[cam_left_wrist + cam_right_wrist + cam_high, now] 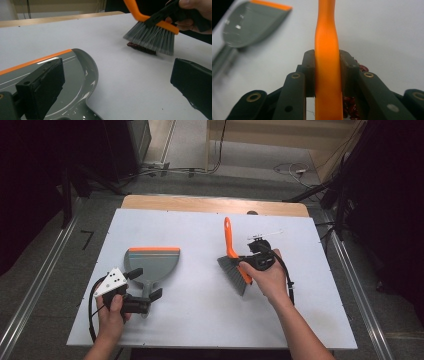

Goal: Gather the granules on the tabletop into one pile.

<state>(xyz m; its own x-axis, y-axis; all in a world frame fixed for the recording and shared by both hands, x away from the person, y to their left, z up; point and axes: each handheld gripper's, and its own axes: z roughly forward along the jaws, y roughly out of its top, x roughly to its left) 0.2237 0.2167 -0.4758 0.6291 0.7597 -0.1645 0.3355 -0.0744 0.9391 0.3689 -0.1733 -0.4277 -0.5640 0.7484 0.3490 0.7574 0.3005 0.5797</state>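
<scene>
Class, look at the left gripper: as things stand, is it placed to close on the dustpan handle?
Probably yes. The left gripper has its jaws open on either side of the dustpan handle, with nothing lying between them. The brush is off to the right, well apart.

A white tabletop (200,230) has a wooden edge (210,204) along its far side. Beyond it lie grey floor (250,155), loose cables (190,170) and a white plug (300,170). Metal rails (35,290) flank the tabletop, with dark stands (345,195) at the right
</scene>
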